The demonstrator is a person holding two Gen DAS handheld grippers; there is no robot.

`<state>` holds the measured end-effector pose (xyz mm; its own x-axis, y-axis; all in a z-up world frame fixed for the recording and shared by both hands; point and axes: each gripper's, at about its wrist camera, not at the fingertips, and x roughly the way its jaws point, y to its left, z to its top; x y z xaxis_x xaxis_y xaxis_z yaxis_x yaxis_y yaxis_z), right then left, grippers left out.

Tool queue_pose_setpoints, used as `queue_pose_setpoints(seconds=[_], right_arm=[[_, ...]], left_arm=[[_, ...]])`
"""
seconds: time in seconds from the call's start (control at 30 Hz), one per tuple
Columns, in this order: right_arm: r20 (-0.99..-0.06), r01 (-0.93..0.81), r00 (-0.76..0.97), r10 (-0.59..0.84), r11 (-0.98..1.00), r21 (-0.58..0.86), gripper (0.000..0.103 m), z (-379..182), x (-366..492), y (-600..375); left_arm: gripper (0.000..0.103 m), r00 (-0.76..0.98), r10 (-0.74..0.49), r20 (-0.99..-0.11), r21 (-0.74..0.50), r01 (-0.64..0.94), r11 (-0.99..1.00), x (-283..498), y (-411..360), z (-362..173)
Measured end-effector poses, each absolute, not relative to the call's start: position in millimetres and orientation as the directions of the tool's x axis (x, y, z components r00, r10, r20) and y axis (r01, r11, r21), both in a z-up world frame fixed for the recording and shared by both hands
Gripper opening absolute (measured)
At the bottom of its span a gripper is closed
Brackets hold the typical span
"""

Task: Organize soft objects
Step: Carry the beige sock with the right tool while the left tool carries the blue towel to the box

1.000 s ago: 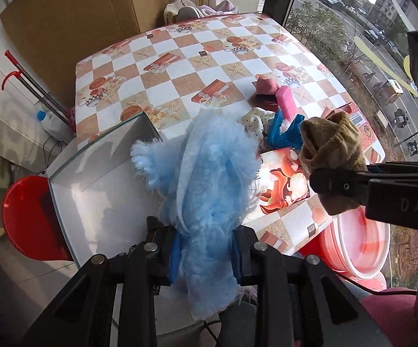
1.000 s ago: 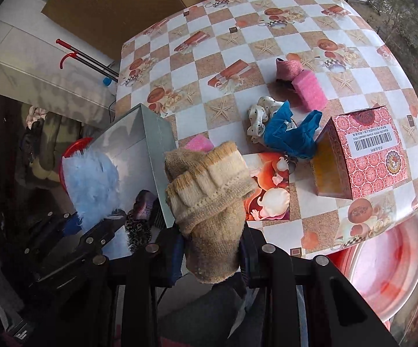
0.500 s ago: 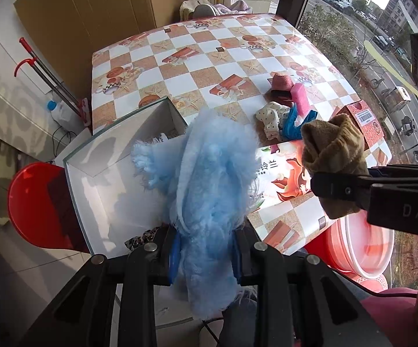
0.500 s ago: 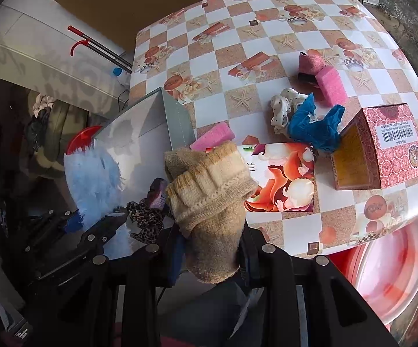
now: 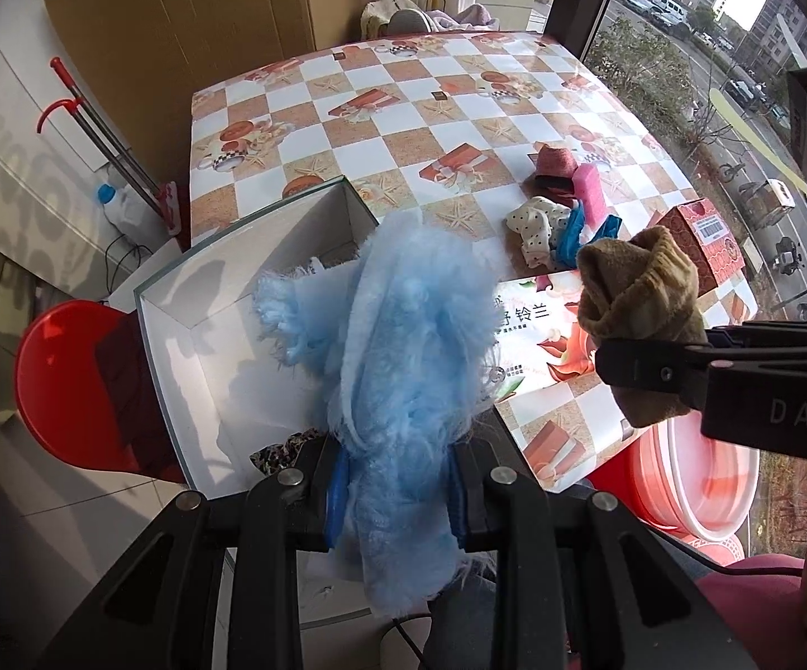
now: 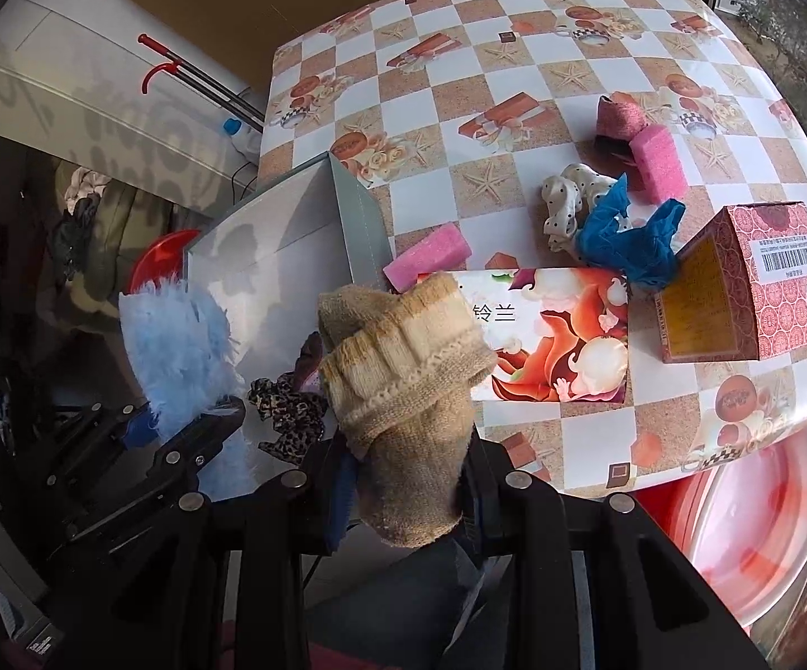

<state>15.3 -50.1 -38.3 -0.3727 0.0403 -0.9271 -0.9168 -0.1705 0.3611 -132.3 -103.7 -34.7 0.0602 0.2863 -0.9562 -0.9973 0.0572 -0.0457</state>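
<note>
My left gripper [image 5: 397, 486] is shut on a fluffy light-blue cloth [image 5: 403, 346], held above the open white box [image 5: 196, 346]. My right gripper [image 6: 409, 480] is shut on a tan knitted glove [image 6: 403, 368], beside the box's near right corner. In the left wrist view the right gripper [image 5: 649, 368] comes in from the right with the tan glove [image 5: 643, 301]. In the right wrist view, the left gripper [image 6: 180, 435] and its blue cloth [image 6: 180, 352] are on the left. A leopard-print fabric piece [image 6: 286, 407] lies inside the box.
On the checked table [image 6: 515, 84] lie a spotted cloth [image 6: 565, 201], a blue cloth [image 6: 626, 240], two pink sponges [image 6: 428, 254] [image 6: 657, 159], a dark pink knit piece [image 6: 621, 114], a picture-printed flat lid [image 6: 559, 335] and a red carton [image 6: 749, 290]. Pink basins [image 6: 749, 530] sit below the table edge. A red stool [image 5: 68, 391] stands left.
Both grippers have drifted left with their loads. More of the white box's inside shows now, including the leopard-print piece. Neither grip has changed.
</note>
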Motion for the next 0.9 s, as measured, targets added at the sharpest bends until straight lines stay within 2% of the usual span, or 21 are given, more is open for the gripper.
queue_pose_setpoints(seconds=[0.9], right_arm=[[-0.942,-0.912,-0.336,-0.007,-0.249,0.327,0.033,-46.4,-16.4,-49.3]], left_arm=[[0.032,0.070,0.273,-0.960,-0.079,-0.997,-0.022,-159.0,-114.8,-45.9]])
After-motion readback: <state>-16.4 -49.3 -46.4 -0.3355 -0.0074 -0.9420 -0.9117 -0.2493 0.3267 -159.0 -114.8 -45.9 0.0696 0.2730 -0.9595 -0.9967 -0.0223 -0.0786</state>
